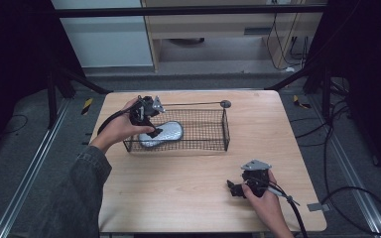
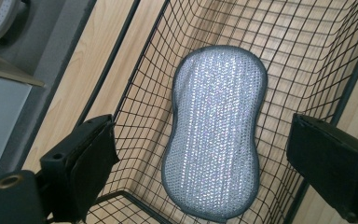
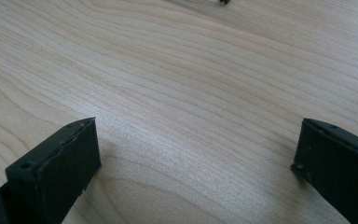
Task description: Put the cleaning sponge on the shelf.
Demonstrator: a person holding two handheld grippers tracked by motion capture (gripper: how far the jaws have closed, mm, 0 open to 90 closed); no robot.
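A silvery grey peanut-shaped scrubbing pad (image 1: 162,134) lies flat on the bottom of a black wire basket (image 1: 213,130), at the basket's left end. In the left gripper view the pad (image 2: 214,135) lies between and below the two jaws, which stand wide apart and touch nothing. My left gripper (image 1: 149,121) hovers over the basket's left end, open (image 2: 209,163). My right gripper (image 1: 238,187) rests low over the bare table near the front right, open (image 3: 191,172), with only wood between its jaws.
The light wooden table (image 1: 188,193) has bare room in front of the basket. A thin black rod with a round end (image 1: 225,103) runs along the basket's far side. Dark frame legs and cables (image 1: 357,198) lie on the floor around the table.
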